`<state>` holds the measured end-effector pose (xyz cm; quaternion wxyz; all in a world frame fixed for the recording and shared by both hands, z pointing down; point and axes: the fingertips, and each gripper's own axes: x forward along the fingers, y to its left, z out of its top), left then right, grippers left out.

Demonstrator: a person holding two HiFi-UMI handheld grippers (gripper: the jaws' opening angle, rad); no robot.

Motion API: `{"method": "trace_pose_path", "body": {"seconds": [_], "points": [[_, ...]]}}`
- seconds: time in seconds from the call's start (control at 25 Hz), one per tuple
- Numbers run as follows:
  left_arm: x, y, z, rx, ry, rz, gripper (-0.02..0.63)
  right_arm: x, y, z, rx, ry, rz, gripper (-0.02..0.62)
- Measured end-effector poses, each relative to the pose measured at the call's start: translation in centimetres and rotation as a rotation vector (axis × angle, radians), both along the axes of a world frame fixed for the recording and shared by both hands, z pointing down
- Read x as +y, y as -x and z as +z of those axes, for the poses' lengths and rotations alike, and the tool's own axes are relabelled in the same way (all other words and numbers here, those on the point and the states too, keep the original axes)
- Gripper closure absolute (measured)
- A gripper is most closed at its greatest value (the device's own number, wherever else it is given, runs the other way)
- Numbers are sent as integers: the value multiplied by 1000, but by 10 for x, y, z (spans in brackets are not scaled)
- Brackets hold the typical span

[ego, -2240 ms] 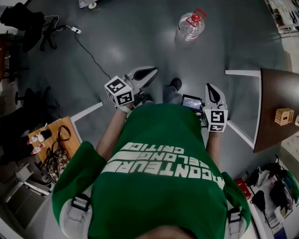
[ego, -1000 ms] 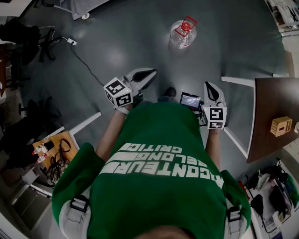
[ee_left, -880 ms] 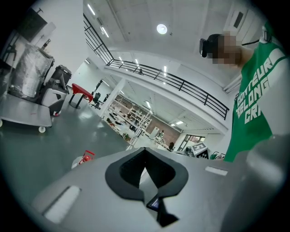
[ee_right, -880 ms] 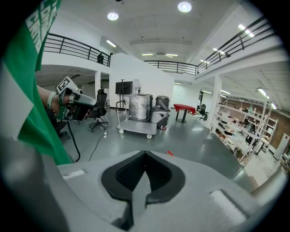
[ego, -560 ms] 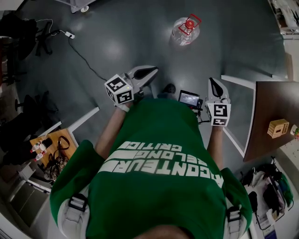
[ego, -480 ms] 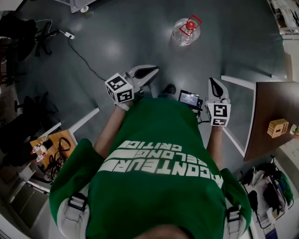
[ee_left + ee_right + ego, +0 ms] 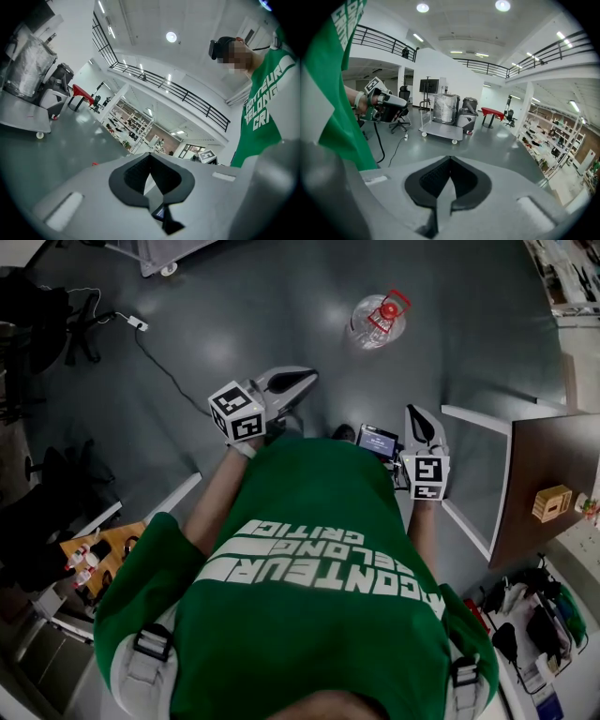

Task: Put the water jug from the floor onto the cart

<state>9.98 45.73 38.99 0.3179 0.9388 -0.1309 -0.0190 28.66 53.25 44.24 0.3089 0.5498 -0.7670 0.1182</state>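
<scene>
In the head view, the water jug (image 7: 377, 320) is standing upright on the grey floor (image 7: 262, 306), well ahead of the person in the green shirt (image 7: 319, 568). It is clear and is wearing a red cap and handle. The left gripper (image 7: 306, 381) and the right gripper (image 7: 416, 416) are being held in front of the body, both well apart from the jug. A black cable (image 7: 164, 367) is lying on the floor at the left, and a brown table (image 7: 539, 465) is standing at the right.

In the left gripper view, the two jaws are pressing together at their tips with nothing between them. A cart (image 7: 23, 123) on wheels is standing far at the left and is carrying a wrapped load (image 7: 28, 63).

In the right gripper view, the jaws are also lying pressed together and are pinching nothing. The same cart is standing ahead on the floor, and the left gripper is showing at the left edge.
</scene>
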Motion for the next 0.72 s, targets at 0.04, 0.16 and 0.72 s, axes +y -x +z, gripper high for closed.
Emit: {"method": "trace_pose_path", "body": {"seconds": [0.04, 0.16, 0.72], "points": [[-4, 5, 0, 3, 2, -5, 592, -5, 5, -1, 7, -2, -6, 603], [-14, 18, 0, 5, 2, -17, 592, -21, 15, -4, 14, -9, -14, 603], [-55, 81, -4, 36, -5, -90, 592, -65, 69, -7, 38, 0, -64, 603]]}}
